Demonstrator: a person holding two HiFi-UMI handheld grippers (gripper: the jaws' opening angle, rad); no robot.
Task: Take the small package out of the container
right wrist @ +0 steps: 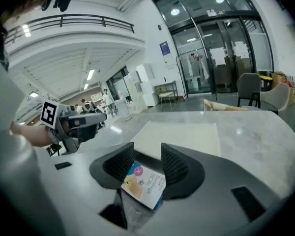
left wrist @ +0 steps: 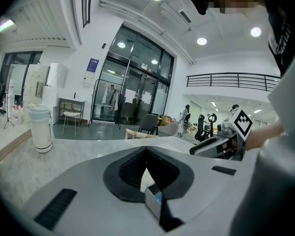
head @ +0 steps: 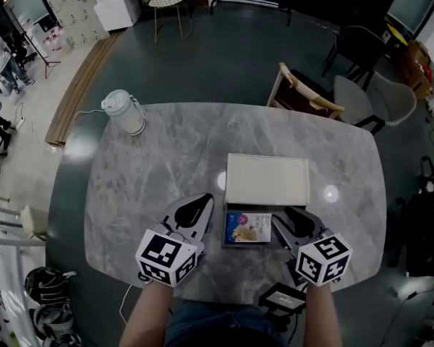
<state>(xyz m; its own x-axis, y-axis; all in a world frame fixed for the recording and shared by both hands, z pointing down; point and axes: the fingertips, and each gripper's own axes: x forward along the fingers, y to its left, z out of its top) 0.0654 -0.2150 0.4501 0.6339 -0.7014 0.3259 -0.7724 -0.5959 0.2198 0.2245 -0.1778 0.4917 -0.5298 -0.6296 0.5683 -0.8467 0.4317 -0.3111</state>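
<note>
Package (head: 248,227) lies in container (head: 249,246), right tool's (right wrist: 147,159) jaws apart beside it.

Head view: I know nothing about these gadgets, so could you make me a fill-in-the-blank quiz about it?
1. The small package lies ___ the dark container.
2. The white jug stands at the table's far ___ corner.
3. The right hand-held gripper's jaws are ___, not shut.
Missing words: inside; left; open.
</note>
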